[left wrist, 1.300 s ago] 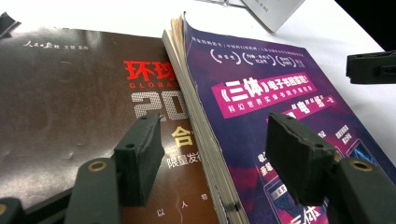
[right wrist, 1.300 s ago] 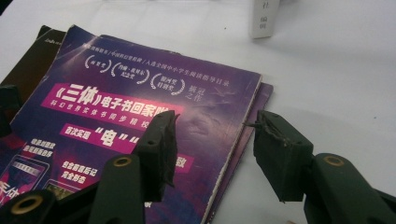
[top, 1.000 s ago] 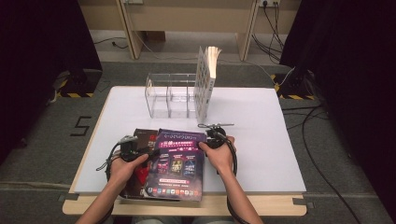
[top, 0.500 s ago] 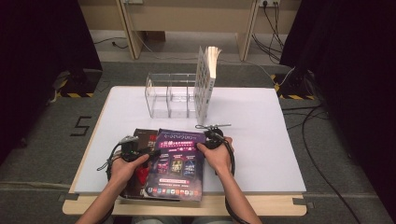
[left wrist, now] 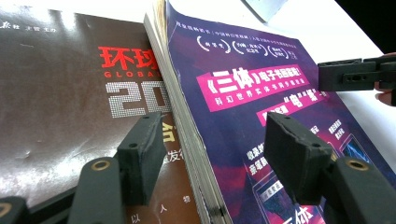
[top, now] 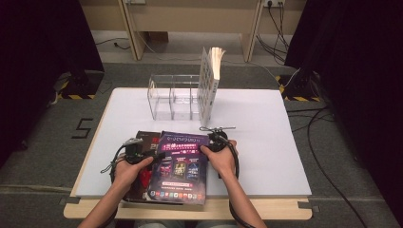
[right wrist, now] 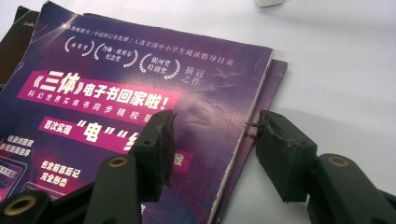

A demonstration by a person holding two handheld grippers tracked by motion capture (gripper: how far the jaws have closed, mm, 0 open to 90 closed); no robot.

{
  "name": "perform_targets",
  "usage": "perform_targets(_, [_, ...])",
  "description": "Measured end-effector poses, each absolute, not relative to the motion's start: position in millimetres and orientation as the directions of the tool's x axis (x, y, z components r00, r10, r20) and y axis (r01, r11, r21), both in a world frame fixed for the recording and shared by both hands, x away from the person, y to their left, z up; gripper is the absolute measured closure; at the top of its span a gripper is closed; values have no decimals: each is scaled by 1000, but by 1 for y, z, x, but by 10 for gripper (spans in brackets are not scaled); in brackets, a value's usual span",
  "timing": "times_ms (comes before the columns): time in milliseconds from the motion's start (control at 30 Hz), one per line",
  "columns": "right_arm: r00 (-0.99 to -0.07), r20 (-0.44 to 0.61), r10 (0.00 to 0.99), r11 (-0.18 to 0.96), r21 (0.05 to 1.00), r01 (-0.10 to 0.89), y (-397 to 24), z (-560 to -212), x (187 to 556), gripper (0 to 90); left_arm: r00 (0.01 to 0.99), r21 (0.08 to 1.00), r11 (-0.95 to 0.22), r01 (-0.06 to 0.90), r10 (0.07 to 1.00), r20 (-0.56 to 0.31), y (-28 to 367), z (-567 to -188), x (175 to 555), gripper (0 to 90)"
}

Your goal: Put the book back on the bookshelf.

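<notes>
the purple magazine [top: 179,166] lies flat at the near edge of the white table [top: 266,142], around 6 o'clock of the tabletop, overlapping a dark magazine [top: 142,142] at its 9 o'clock side. its long axis runs from 6 to 12 o'clock, tilted a touch toward 1, with the title end pointing away from the person toward the clear acrylic rack [top: 173,97] and the upright book [top: 210,85] at 12 o'clock.

the left gripper [left wrist: 212,154] stands released, jaws spread either side of the purple magazine's spine edge; the right gripper [right wrist: 212,149] is likewise unclenched, straddling the opposite edge, one jaw over the cover and one over bare table. neither grasps anything yet.

the likely trouble: a jaw could catch just the top cover or a few loose pages, so the magazine would fan open or sag on lifting. on the left, the lower jaw might also pinch the dark magazine beneath and drag both. uneven grip between hands could twist or crease the thin cover
</notes>
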State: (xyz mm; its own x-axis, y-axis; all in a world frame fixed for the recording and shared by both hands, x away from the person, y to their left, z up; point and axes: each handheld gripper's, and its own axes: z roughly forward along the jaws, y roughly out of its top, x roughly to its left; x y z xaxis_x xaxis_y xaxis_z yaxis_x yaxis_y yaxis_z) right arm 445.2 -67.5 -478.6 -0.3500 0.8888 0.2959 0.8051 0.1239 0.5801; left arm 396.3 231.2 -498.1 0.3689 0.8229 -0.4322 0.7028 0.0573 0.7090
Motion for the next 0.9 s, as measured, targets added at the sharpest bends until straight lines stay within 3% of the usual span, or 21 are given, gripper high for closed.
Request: perform_targets(900, [-350,275,895,135,583,801,-65,-477,439,480,367,690,71,721,805,-466,229,-498,397,380])
